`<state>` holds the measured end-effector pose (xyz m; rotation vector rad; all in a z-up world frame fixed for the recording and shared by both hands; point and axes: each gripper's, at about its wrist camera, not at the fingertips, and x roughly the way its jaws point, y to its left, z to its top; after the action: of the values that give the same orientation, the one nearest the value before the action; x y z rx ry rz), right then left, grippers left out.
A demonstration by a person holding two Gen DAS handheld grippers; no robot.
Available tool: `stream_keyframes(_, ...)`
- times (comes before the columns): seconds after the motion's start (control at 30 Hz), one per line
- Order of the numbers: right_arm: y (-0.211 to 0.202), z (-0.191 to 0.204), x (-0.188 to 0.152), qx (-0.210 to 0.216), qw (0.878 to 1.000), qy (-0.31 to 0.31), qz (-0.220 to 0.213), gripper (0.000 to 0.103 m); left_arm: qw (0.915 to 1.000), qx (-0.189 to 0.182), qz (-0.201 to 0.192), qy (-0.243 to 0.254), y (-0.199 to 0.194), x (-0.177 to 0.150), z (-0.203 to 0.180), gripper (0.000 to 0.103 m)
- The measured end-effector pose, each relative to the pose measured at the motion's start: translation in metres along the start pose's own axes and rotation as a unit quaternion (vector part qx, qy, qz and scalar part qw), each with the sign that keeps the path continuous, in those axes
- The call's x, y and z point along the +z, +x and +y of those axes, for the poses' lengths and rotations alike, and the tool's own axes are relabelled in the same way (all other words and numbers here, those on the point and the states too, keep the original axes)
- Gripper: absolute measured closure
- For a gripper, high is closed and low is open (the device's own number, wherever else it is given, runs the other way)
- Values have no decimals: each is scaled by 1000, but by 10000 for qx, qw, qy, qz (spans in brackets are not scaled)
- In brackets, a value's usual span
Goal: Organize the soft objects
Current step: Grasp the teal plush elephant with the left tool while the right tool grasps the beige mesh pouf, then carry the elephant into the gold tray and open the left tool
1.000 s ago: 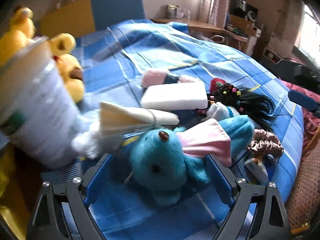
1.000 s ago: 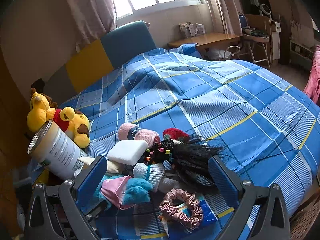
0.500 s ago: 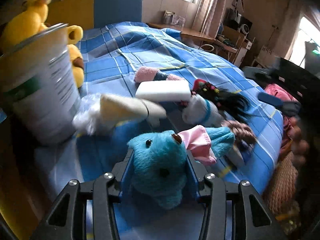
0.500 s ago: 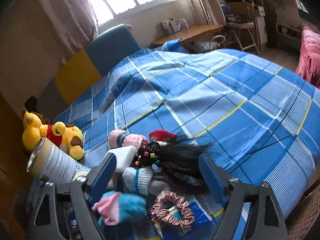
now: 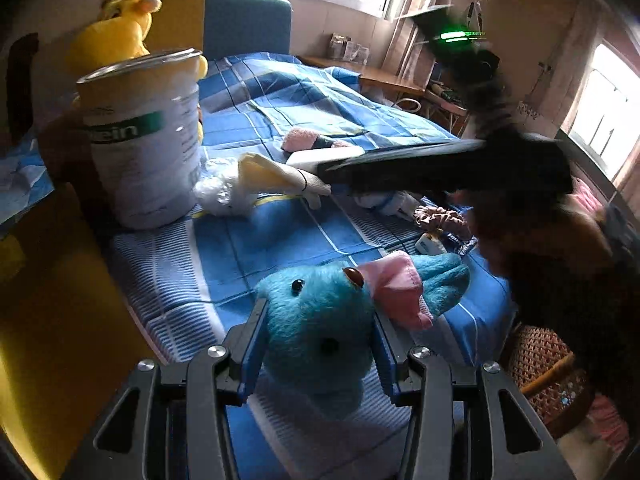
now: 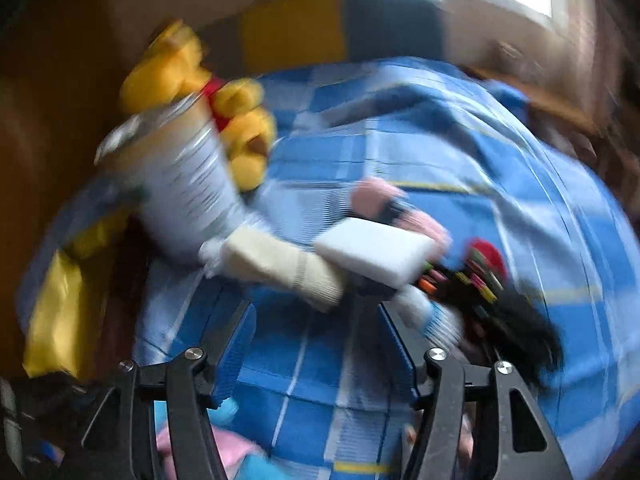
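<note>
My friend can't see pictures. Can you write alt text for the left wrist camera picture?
The left gripper squeezes a blue plush toy over a blue plaid bed. Behind stand a big tin and a yellow plush, with a sock and scrunchie nearby. A blurred dark gripper crosses the right side.

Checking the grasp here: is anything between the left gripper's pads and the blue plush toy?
Nothing visible: the left gripper has its pads pressed straight onto the blue plush toy, with no other item wedged between them.
</note>
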<state>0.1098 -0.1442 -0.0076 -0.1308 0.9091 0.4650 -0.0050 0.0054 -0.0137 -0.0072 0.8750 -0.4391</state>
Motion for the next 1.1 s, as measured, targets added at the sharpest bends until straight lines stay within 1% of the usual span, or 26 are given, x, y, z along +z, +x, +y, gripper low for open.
stream_keyframes(0.07,20,19,6,-225,9976,-619,204,40,10000,-40,-40,-42,-7,-2,2,55)
stream_keyframes(0.17,46,33,12,-518,9909,-1162,442,40,9999,-70,-120,-62,-19,-5,6,55)
stream_keyframes(0.27,61,37,14,-593,9867,-1408,563,41,9998,-37,-163,-104,-28,-8,10,55)
stream_keyframes(0.33,71,37,16,-653,9849,-1467,652,55,9996,-27,-186,-196,-34,-11,16,55)
stream_keyframes(0.37,72,36,17,-709,9848,-1448,643,72,9995,-19,-199,-242,-37,-12,18,55)
stream_keyframes(0.4,71,35,20,-709,9857,-1406,598,80,9993,-23,-226,-293,-41,-13,21,55)
stream_keyframes(0.5,49,31,25,-525,9923,-1063,357,88,9984,-59,-324,-454,-52,-15,28,55)
stream_keyframes(0.57,29,26,24,-182,9970,-709,235,88,9975,-83,-409,-567,-61,-16,34,55)
stream_keyframes(0.63,16,23,20,188,9987,-427,205,88,9962,-75,-501,-704,-69,-17,40,55)
stream_keyframes(0.73,10,17,7,623,9976,-6,315,88,9940,-18,-638,-893,-82,-17,51,55)
stream_keyframes(0.77,11,14,2,715,9967,115,365,88,9930,30,-697,-955,-87,-17,56,55)
stream_keyframes(0.83,18,8,-10,748,9956,289,492,88,9907,128,-795,-1095,-96,-18,65,55)
stream_keyframes(0.9,16,6,-17,877,9941,474,430,88,9871,350,-907,-1270,-106,-20,78,55)
stream_keyframes(0.93,15,5,-16,851,9942,510,415,88,9855,445,-932,-1348,-109,-20,83,55)
stream_keyframes(1.03,16,2,-16,867,9939,567,387,88,9736,943,-960,-1844,-117,-23,112,55)
stream_keyframes(1.07,16,2,-15,863,9939,566,376,88,9678,1111,-942,-2051,-118,-24,124,55)
stream_keyframes(1.1,16,2,-15,841,9943,544,361,88,9597,1297,-896,-2326,-117,-26,138,55)
